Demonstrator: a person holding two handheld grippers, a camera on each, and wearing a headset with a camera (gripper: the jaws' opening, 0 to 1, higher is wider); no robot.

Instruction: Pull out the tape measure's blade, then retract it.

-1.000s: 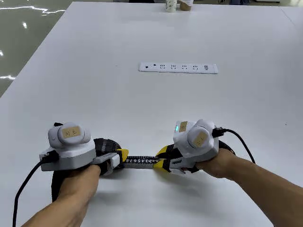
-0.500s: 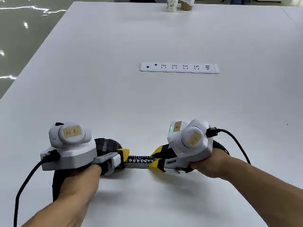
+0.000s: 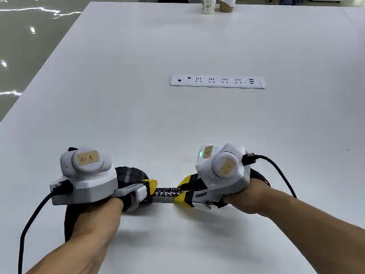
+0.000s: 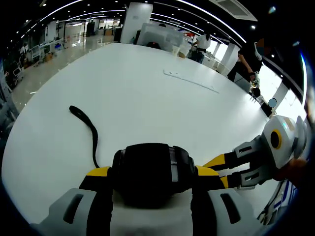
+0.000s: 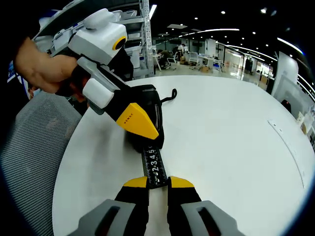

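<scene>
At the bottom of the head view, the person's two hands hold the grippers close together, low on the white table [image 3: 171,125]. The left gripper [image 3: 145,191], at lower left, has its jaws clamped around the black case of the tape measure [image 3: 130,177]. In the left gripper view the case sits squarely between the two yellow-tipped jaws at the bottom centre. The right gripper [image 3: 183,191], just right of centre, faces the left one. In the right gripper view its jaws are pressed narrow on the blade [image 5: 153,164], gripping it near its end. Only a short length of blade, with white numbers on black, runs between that grip and the case. The case's thin black strap [image 4: 86,125] lies on the table beyond the case, curling toward the left of the left gripper view. A cable trails from each gripper toward the lower edges of the head view. Further up, right of centre, a white power strip [image 3: 218,81] lies flat, well apart from the grippers. At the top edge stand two cups [image 3: 208,7].
</scene>
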